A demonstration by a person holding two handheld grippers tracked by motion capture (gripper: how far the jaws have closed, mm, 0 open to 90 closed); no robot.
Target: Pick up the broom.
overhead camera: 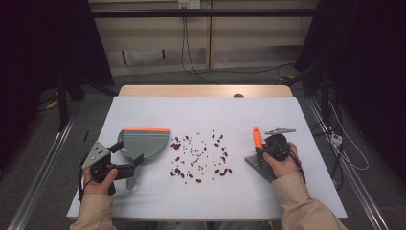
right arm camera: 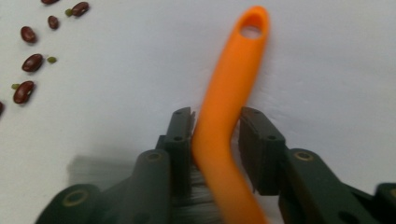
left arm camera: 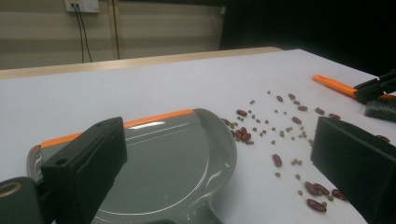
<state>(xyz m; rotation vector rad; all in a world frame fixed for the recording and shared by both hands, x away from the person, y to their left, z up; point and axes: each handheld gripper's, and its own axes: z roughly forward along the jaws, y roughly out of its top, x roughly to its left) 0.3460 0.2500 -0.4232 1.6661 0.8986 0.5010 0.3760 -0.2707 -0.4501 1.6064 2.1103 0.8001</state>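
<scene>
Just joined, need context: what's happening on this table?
A person is setting up to sweep scattered red and green beans on the white table. The right tool is shut on the orange-handled brush. The left tool stands open beside the grey plastic dustpan with orange lip, not gripping it.

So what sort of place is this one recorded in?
Probably a lab or recording bay, not a home: a white table with staged scattered beans, dark curtains at both sides, and loose cables running down the plain back wall.
</scene>
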